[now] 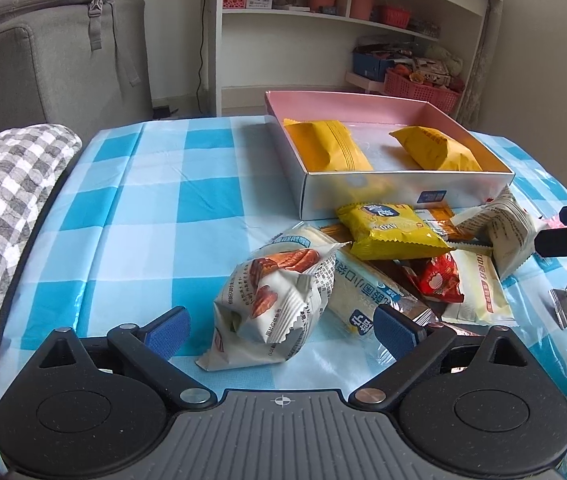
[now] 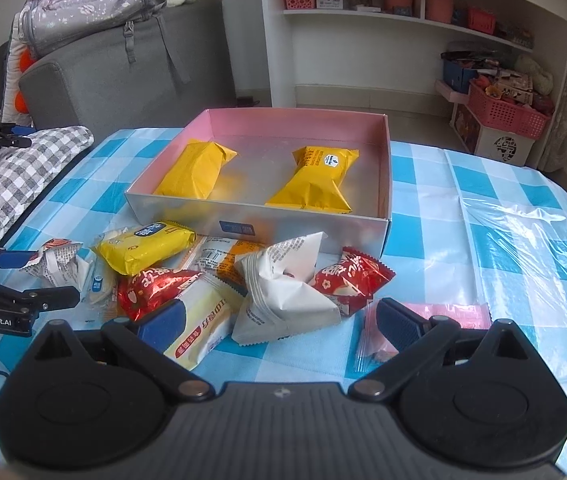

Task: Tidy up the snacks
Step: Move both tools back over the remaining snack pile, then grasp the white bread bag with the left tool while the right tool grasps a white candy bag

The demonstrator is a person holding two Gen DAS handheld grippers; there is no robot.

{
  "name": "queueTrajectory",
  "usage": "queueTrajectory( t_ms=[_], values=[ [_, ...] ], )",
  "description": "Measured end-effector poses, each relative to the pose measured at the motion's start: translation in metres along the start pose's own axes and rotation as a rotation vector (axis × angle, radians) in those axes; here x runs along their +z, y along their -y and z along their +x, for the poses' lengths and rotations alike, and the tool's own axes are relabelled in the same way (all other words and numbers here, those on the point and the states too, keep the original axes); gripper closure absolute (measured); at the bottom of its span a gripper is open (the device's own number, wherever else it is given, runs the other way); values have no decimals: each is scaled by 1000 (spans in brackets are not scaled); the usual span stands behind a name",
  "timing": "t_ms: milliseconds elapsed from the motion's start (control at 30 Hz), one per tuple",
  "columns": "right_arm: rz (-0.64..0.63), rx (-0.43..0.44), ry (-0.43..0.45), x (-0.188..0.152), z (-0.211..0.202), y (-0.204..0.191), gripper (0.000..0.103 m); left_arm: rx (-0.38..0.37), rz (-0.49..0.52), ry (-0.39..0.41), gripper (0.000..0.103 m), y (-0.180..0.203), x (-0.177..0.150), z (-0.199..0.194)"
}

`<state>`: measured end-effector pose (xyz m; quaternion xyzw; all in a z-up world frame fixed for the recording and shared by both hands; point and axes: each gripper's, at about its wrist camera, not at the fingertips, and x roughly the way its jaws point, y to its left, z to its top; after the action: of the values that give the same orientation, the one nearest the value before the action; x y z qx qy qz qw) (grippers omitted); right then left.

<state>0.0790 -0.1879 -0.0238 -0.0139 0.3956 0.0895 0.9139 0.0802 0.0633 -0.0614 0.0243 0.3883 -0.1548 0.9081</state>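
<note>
Left wrist view shows our open left gripper (image 1: 281,330) straddling the white pecan packet (image 1: 271,304) on the bench, right gripper (image 2: 279,320) open too; closing on crinkly film could slip short of the box (image 1: 403,196).

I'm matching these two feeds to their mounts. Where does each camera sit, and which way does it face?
Left wrist view: on the left gripper, low over the table, facing the white nut packet between its open fingers; right gripper's tips at the right edge.
Right wrist view: on the right gripper, facing the white packet; left gripper at the left edge.
Shared: the pink-lined box with two orange packets, and the shelf beyond.
</note>
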Motion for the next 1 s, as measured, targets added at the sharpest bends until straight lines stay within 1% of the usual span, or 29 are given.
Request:
queueTrajectory(
  t_ms=[100, 167, 200, 267, 367, 467, 567, 633, 667, 800, 933, 1000],
  values=[
    [-19, -15, -11, 1, 9, -3, 4, 3, -18, 4, 13, -1, -1, 3],
    [-31, -28, -19, 2, 15, -5, 6, 12, -31, -8, 25, -1, -1, 6],
    [-38, -34, -22, 2, 17, -6, 7, 15, -39, -16, 27, -2, -2, 7],
    [-50, -44, -28, 2, 22, -7, 9, 36, -53, -26, 37, -1, -3, 9],
    [-68, -67, -32, 3, 28, -8, 11, 57, -52, -28, 47, 0, -1, 9],
    [-82, -89, -32, 4, 31, -11, 14, 61, -60, -35, 50, 0, 0, 8],
    [-92, -124, -29, 5, 34, -14, 20, 56, -68, -43, 51, 0, 1, 7],
    [-105, -155, -30, 6, 35, -17, 28, 49, -76, -50, 51, 0, 2, 7],
    [-111, -167, -32, 7, 36, -18, 29, 47, -77, -54, 51, 0, 2, 6],
    [-127, -190, -35, 9, 35, -21, 38, 38, -66, -68, 52, 4, 2, 4],
    [-142, -210, -43, 11, 34, -25, 44, 32, -56, -79, 52, 7, 2, 2],
    [-153, -228, -45, 12, 34, -26, 50, 33, -57, -82, 52, 7, 3, 0]
  ],
)
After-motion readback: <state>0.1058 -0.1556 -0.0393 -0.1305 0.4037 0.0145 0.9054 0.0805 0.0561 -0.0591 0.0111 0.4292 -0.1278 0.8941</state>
